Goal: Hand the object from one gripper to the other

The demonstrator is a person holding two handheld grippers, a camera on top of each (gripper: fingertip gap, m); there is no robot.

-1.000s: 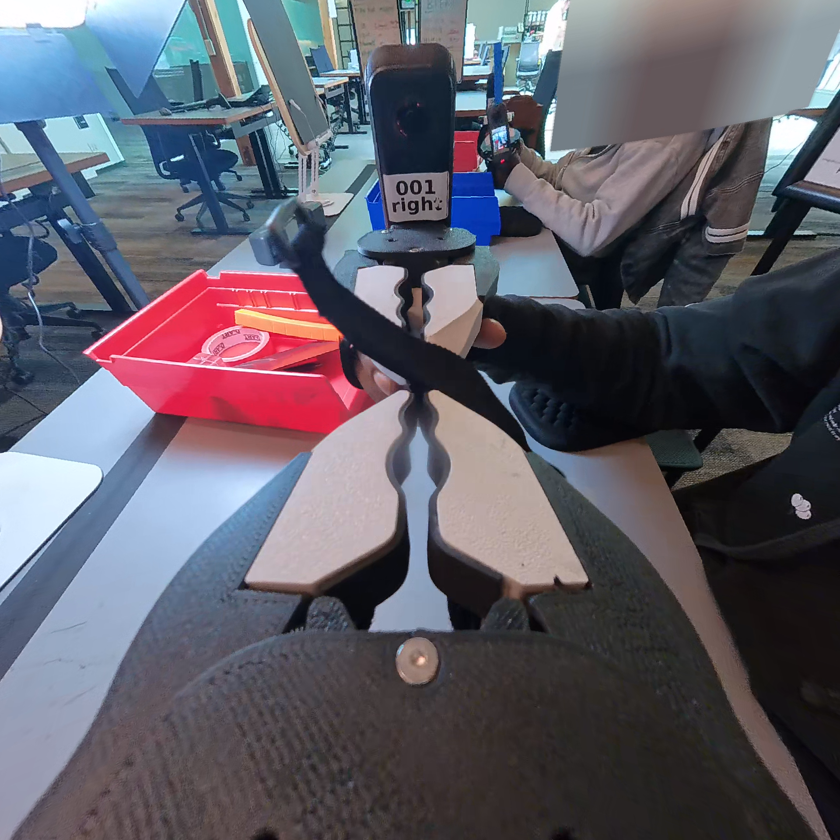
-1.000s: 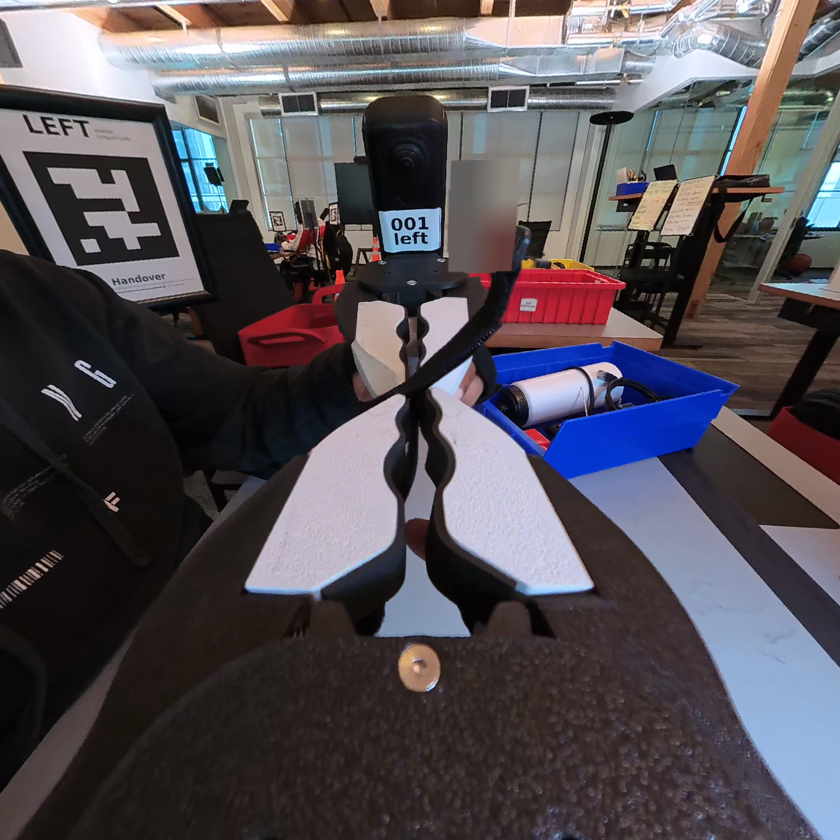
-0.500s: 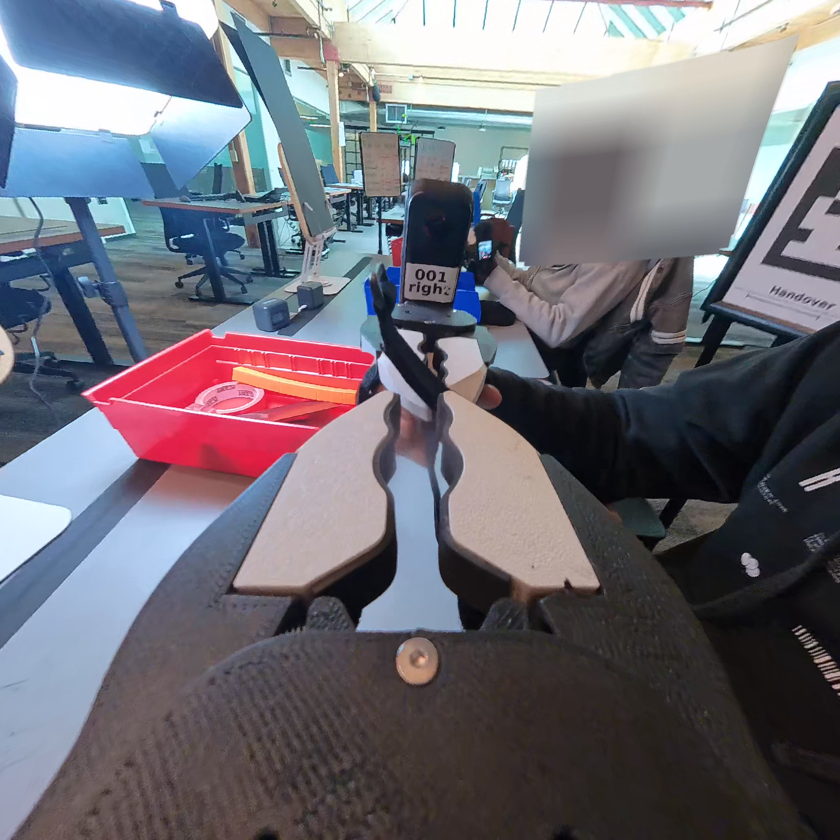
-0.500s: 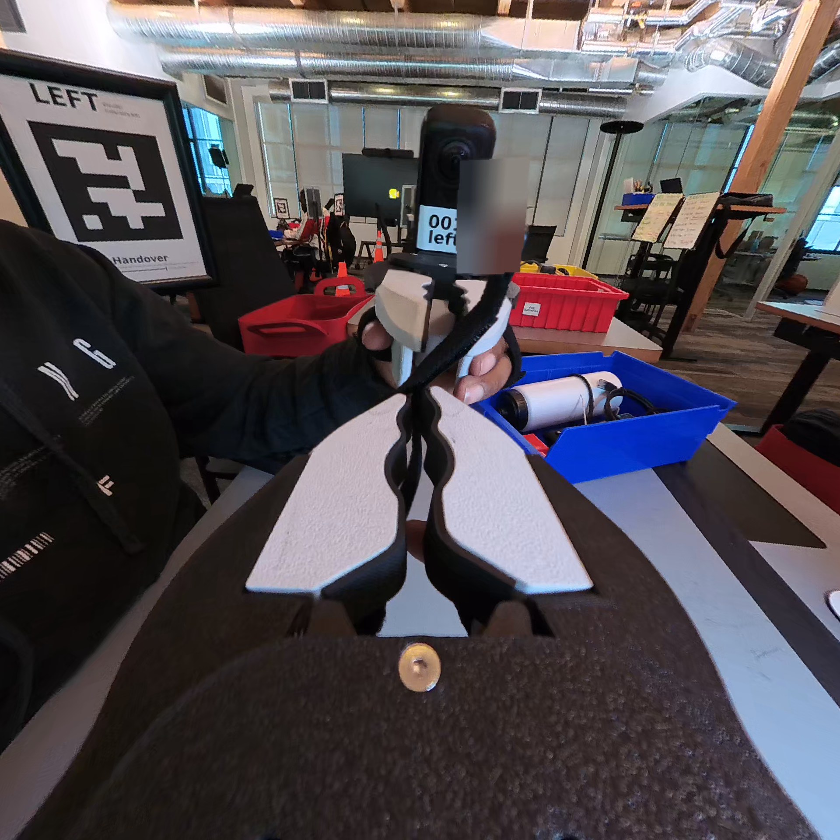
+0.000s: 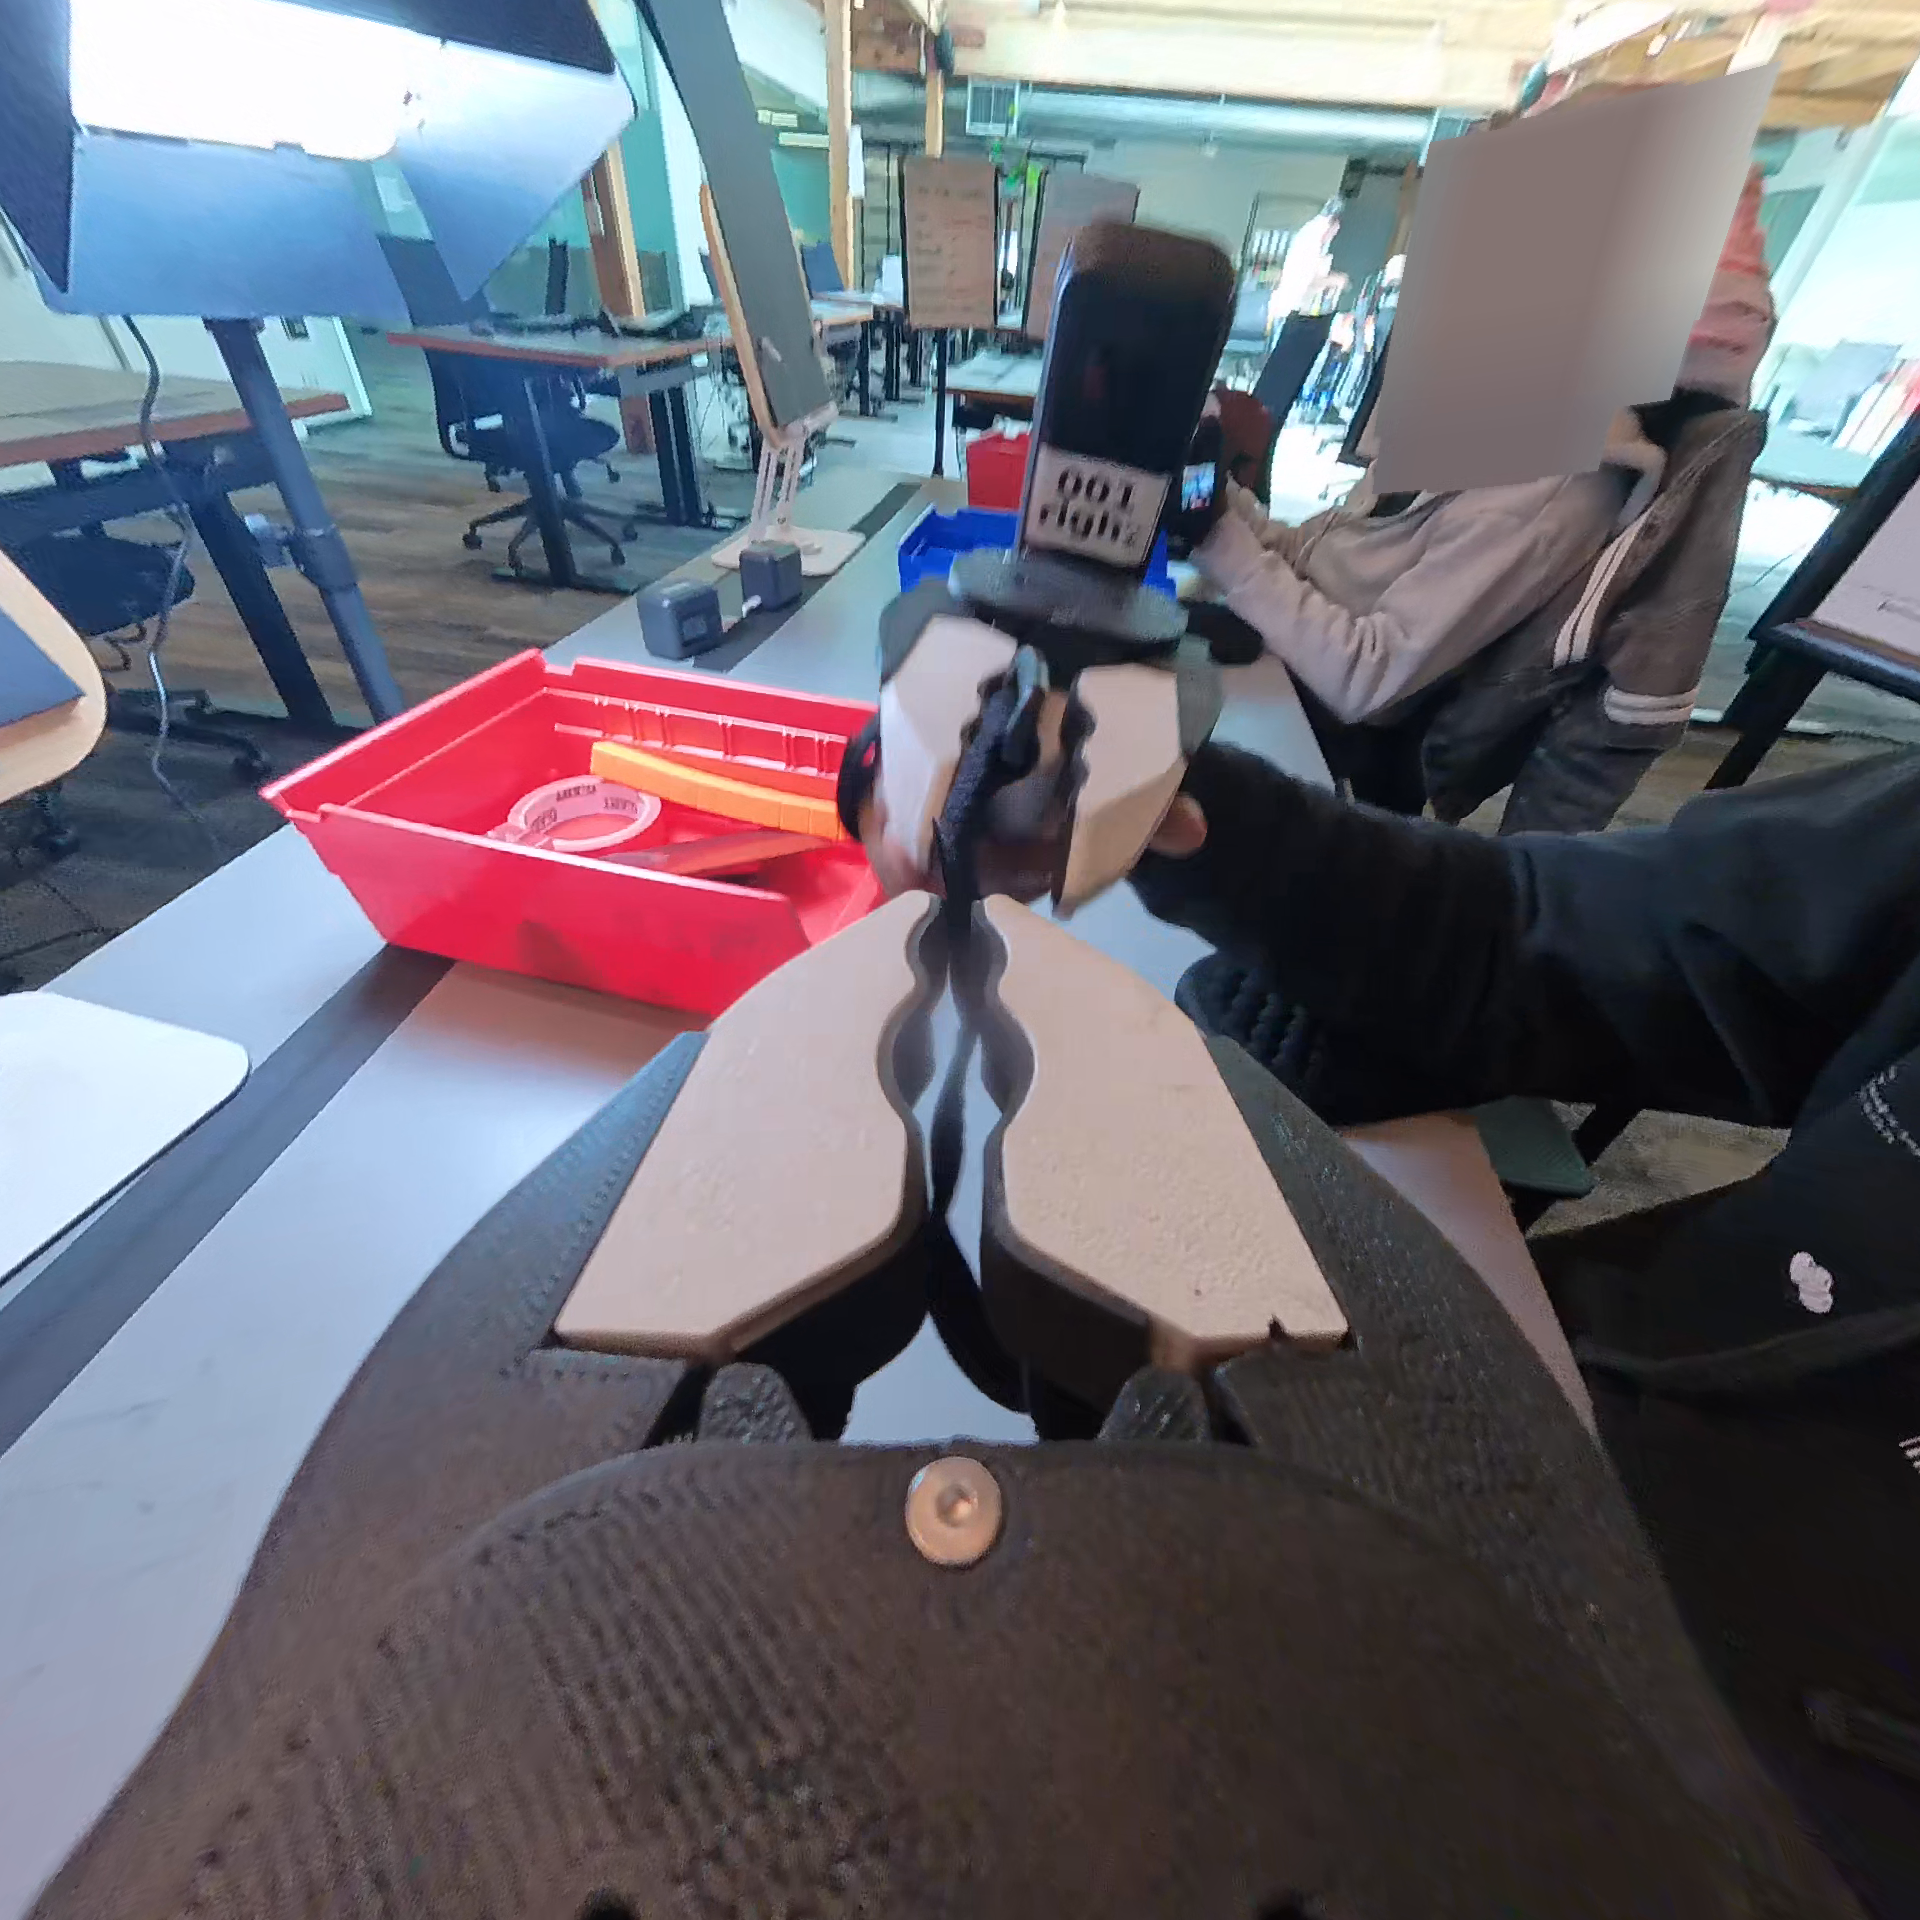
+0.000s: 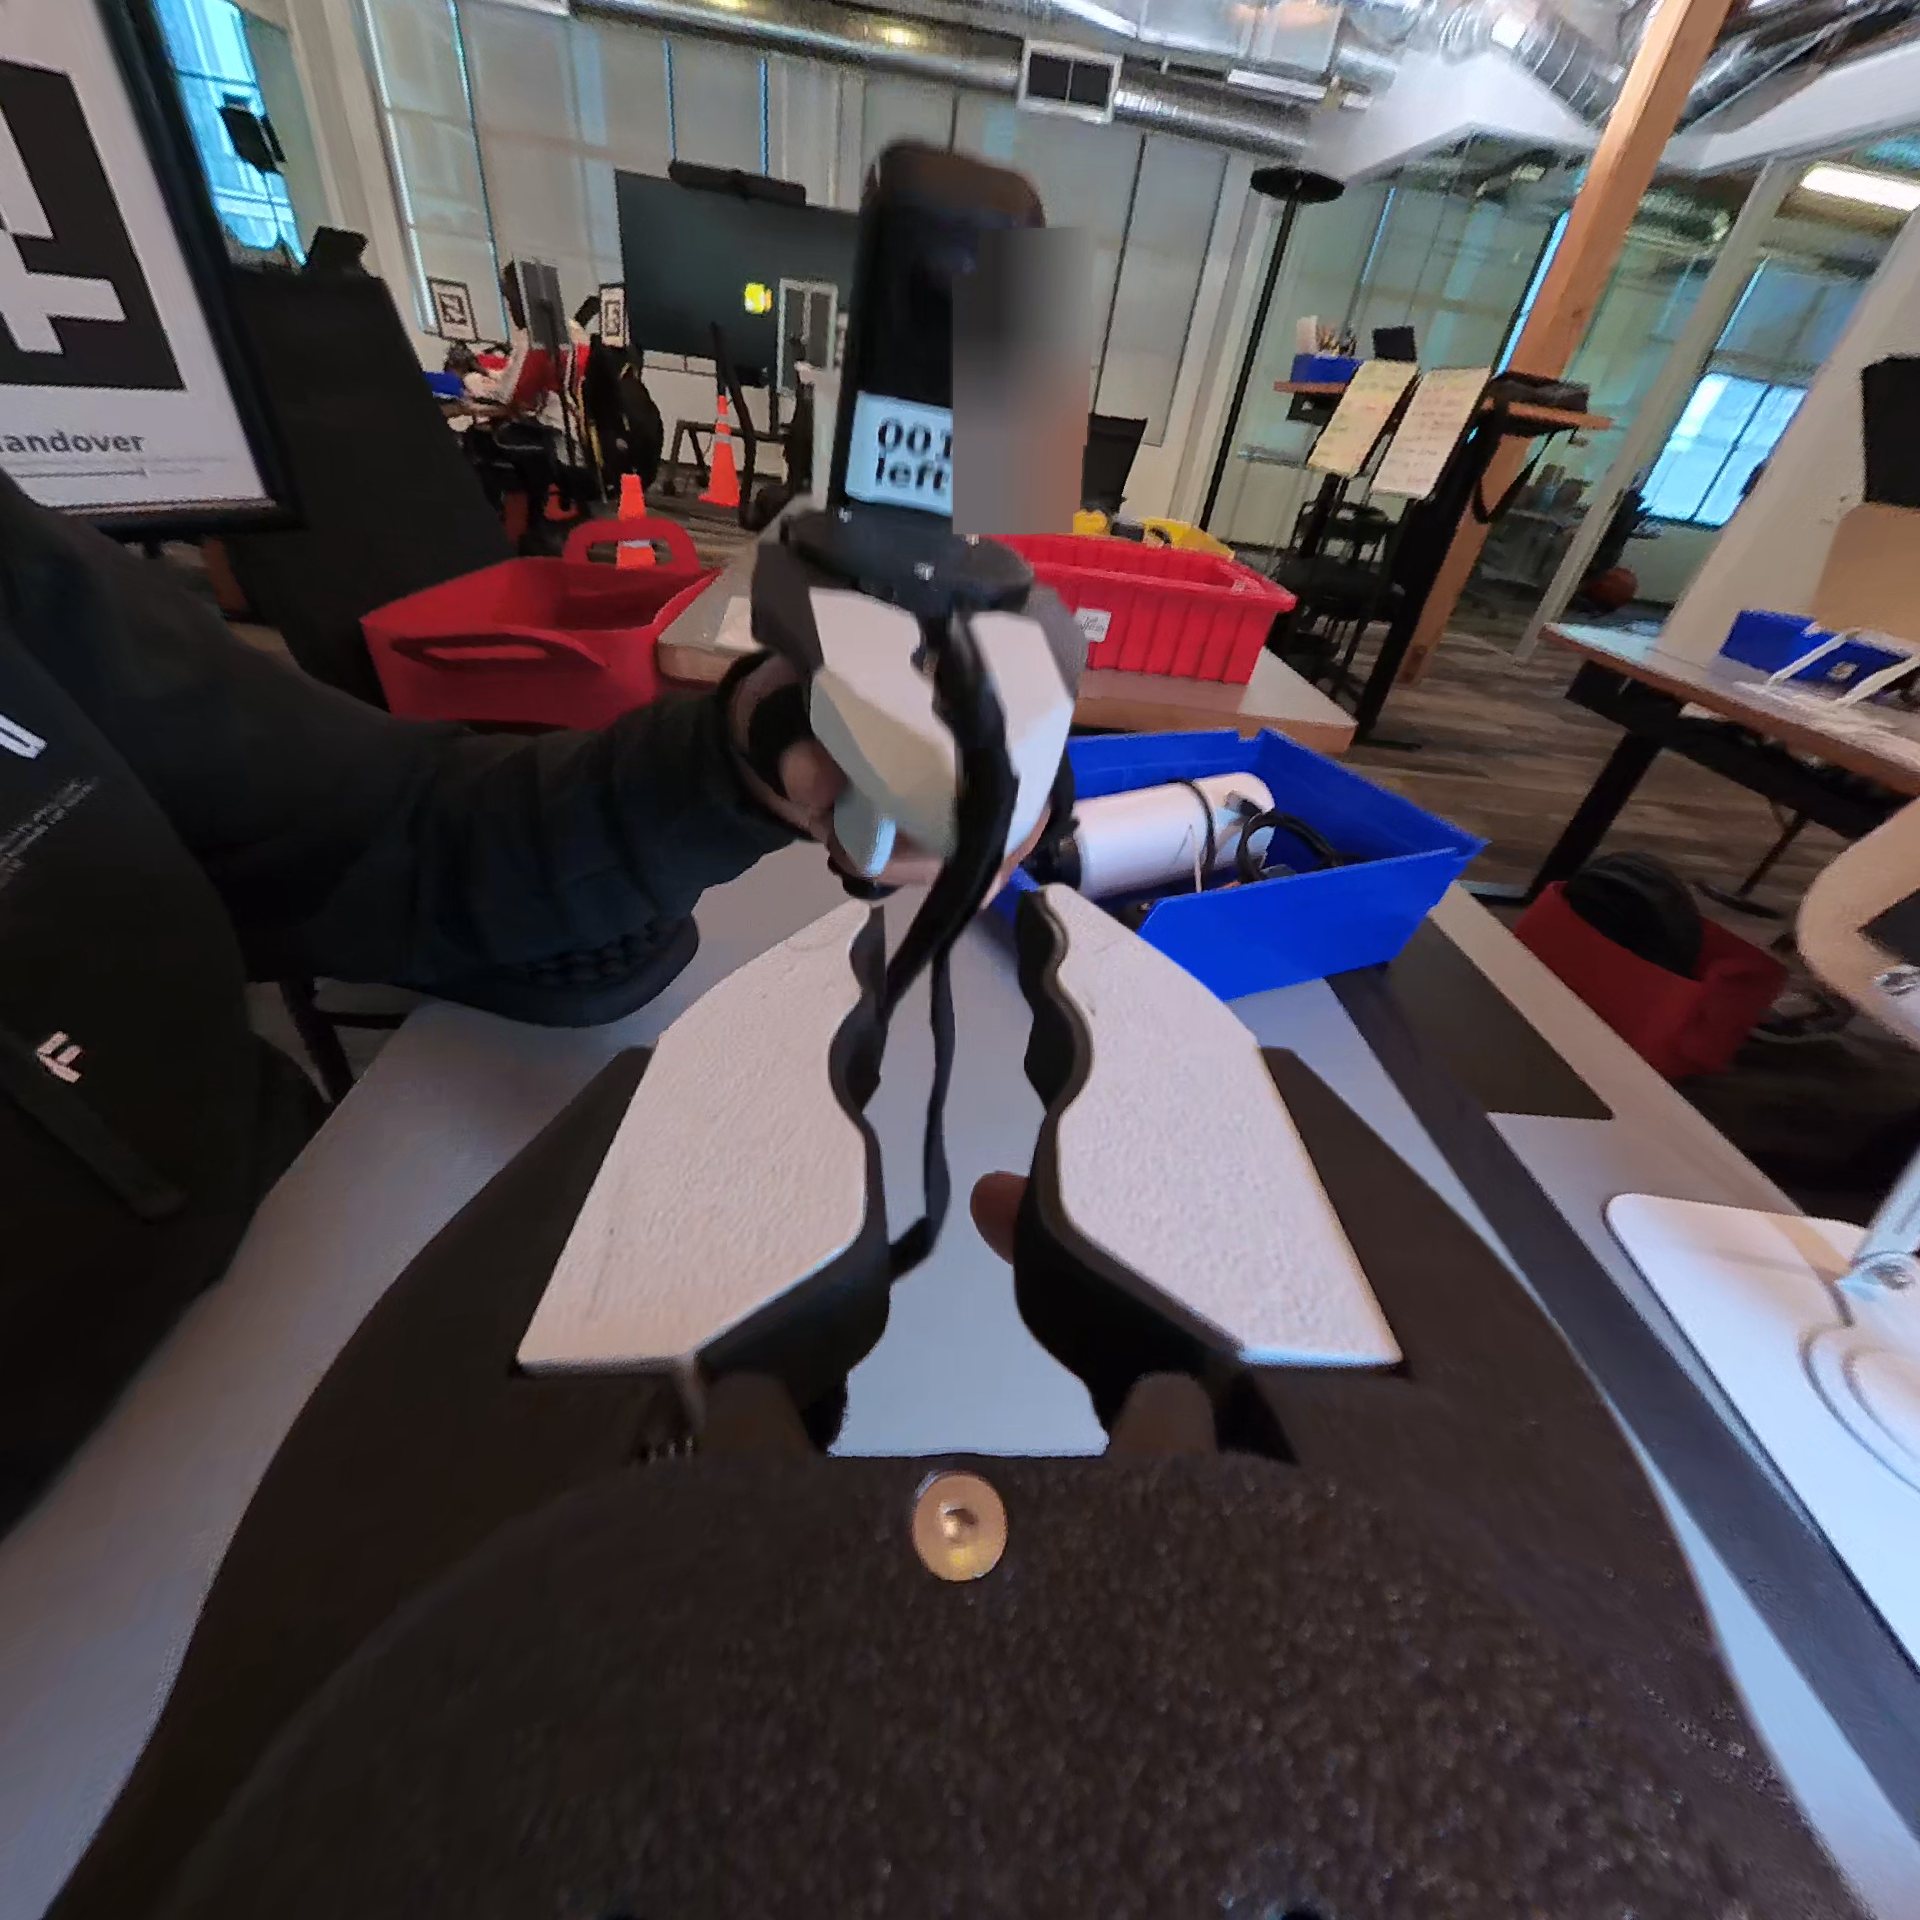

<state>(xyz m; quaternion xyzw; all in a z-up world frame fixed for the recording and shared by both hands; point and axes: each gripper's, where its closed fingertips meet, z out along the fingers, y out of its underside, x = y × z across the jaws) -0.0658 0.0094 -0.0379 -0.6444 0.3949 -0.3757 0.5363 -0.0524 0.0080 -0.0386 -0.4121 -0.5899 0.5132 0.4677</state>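
The object is a black strap (image 5: 975, 800). My left gripper (image 5: 956, 912) is shut on it, the strap pinched in the narrow gap between its beige fingers. My right gripper (image 6: 948, 909) faces it tip to tip, open, with the strap (image 6: 938, 1091) hanging loose between its white fingers. In the left wrist view the right gripper (image 5: 1023, 795) stands just beyond my tips with its fingers spread around the strap's upper end. In the right wrist view the left gripper (image 6: 961, 758) shows blurred, its fingers close on the strap. Both are held above the grey table (image 5: 343, 1143).
A red bin (image 5: 468, 873) with a tape roll (image 5: 582, 816) and an orange bar sits left on the table. A blue bin (image 6: 1309, 914) holds a white bottle (image 6: 1153, 831). A white stand base (image 6: 1766, 1340) lies at the right edge. A seated person (image 5: 1455, 592) is behind. The grippers are tip to tip, or close to it.
The right gripper, shut on the strap before, has opened. The left gripper has moved up to it and closed on the strap, which now runs straight between the two.
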